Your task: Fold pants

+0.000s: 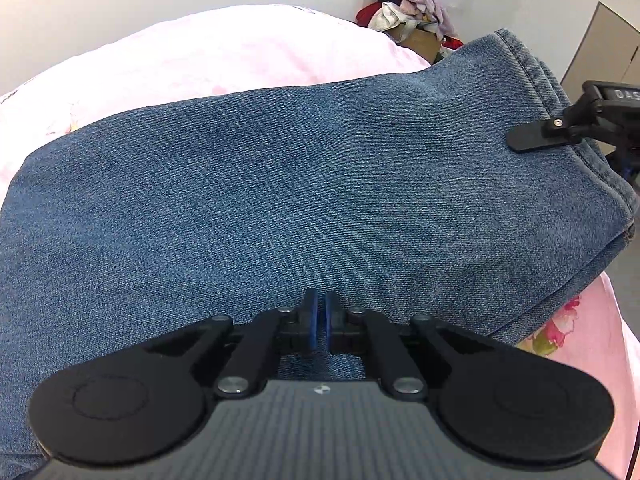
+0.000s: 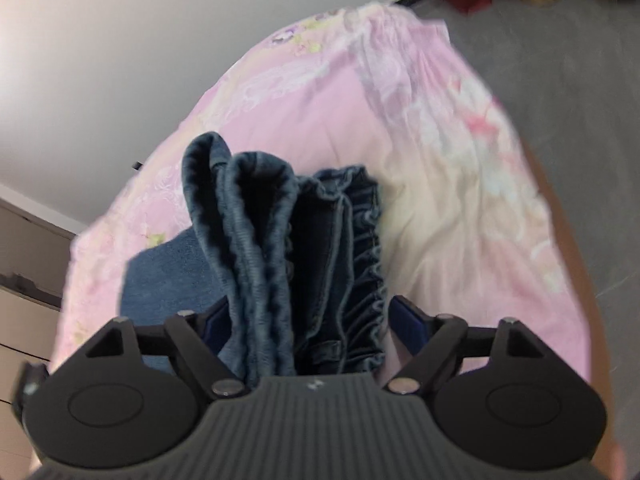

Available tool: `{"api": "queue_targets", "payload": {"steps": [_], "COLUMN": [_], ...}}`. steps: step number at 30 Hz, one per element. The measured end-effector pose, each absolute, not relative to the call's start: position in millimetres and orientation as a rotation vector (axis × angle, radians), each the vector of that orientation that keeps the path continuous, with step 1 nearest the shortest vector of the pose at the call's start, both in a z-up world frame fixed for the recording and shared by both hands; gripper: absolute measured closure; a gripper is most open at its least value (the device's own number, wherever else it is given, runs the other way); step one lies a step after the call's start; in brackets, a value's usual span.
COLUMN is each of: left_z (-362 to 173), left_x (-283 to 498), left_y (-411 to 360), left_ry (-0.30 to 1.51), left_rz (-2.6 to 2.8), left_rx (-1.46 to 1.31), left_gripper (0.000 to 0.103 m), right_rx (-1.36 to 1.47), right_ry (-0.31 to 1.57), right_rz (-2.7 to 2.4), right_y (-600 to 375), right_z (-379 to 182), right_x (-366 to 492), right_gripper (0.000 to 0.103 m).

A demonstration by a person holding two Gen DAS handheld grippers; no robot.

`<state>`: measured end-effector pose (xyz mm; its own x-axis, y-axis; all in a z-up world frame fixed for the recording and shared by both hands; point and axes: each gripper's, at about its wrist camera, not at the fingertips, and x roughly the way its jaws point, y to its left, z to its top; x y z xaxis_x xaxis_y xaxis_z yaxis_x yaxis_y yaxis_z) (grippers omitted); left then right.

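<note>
Nearest the left wrist camera, the left claw point(image 1: 319, 322) is seen with its blue pads almost pressed together, a thin gap between them; whether denim is pinched there cannot be told. It is laid low on the blue jeans point(image 1: 312, 184), which are spread in a folded slab over the pink floral bedspread point(image 1: 224, 56). At the far hemmed edge, the right claw point(image 1: 532, 136) is seen touching the denim.

In the right wrist view, that claw point(image 2: 310, 330) is held spread around a thick stack of layers: rolled hems on one side, the gathered elastic waistband point(image 2: 366, 264) on the other. The bundle is bracketed by the pads, though firm contact cannot be confirmed.

A late fold is judged to be in hand, hems having been brought to the waistband. Next, the stack should be gripped squarely, carried over and laid flat with edges aligned, while the near part is pinned by the left claw.

A heap of clothes point(image 1: 412, 12) is seen beyond the bed.
</note>
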<state>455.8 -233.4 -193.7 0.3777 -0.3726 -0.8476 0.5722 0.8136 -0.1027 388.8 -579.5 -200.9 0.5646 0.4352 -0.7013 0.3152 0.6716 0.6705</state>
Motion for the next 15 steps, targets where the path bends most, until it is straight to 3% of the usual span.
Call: {"api": "queue_targets", "payload": {"steps": [6, 15], "left_z": [-198, -198], "left_x": [464, 463], "left_y": [-239, -234], "left_ry": [1.036, 1.025], "left_rz": [-0.621, -0.611], "left_rx": [0.197, 0.177], "left_gripper": [0.096, 0.096], "right_rx": [0.732, 0.504], "right_ry": [1.009, 1.024], "right_rz": [0.109, 0.115], "right_y": [-562, -496], "right_z": [-184, -97], "right_x": [397, 404], "right_gripper": [0.061, 0.067]}}
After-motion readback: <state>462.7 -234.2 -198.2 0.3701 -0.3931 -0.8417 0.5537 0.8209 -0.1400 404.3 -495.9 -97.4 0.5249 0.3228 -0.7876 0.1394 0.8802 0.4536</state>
